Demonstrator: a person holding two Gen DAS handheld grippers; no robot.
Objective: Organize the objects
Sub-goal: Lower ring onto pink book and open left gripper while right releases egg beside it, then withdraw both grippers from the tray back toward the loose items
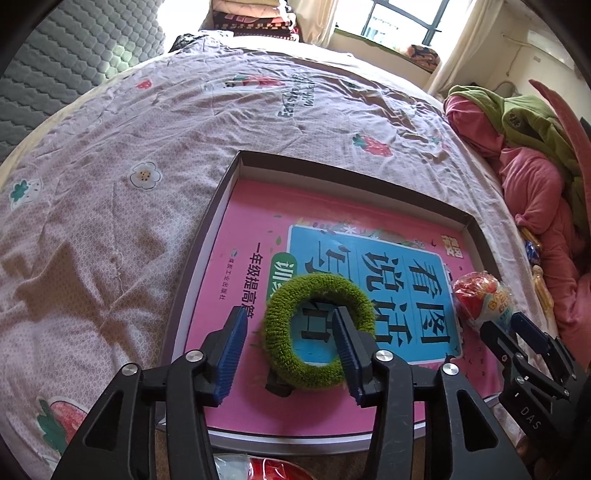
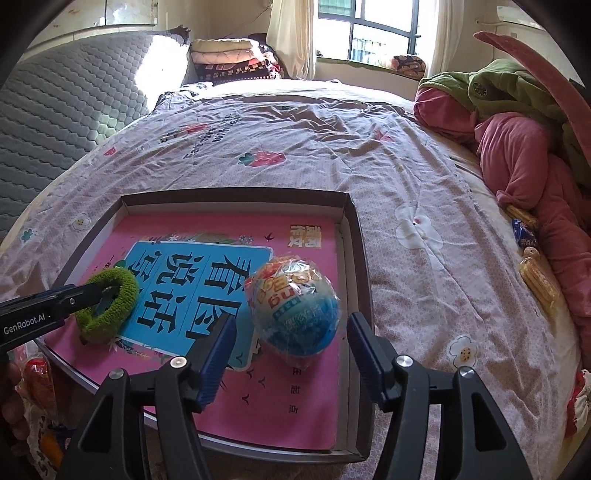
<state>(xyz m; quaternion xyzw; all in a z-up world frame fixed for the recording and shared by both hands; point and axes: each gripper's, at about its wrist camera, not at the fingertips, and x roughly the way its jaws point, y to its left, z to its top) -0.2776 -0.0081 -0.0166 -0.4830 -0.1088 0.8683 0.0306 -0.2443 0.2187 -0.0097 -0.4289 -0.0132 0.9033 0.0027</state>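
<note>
Black-armed with blue pads, the left gripper [image 1: 291,354] is standing spread over the shallow box [image 1: 236,166], one finger poking through the green fuzzy ring [image 1: 317,334], which is lying loose on the pink book [image 1: 236,295] inside the box. To the ring's right, the right gripper [image 2: 291,354] is hanging spread, its pads clear of the wrapped ball [image 2: 295,304] sitting on the same book near the box's right wall. Beyond the box, the flowered bedsheet [image 2: 332,147] is stretching toward the window [image 2: 369,29].
</note>
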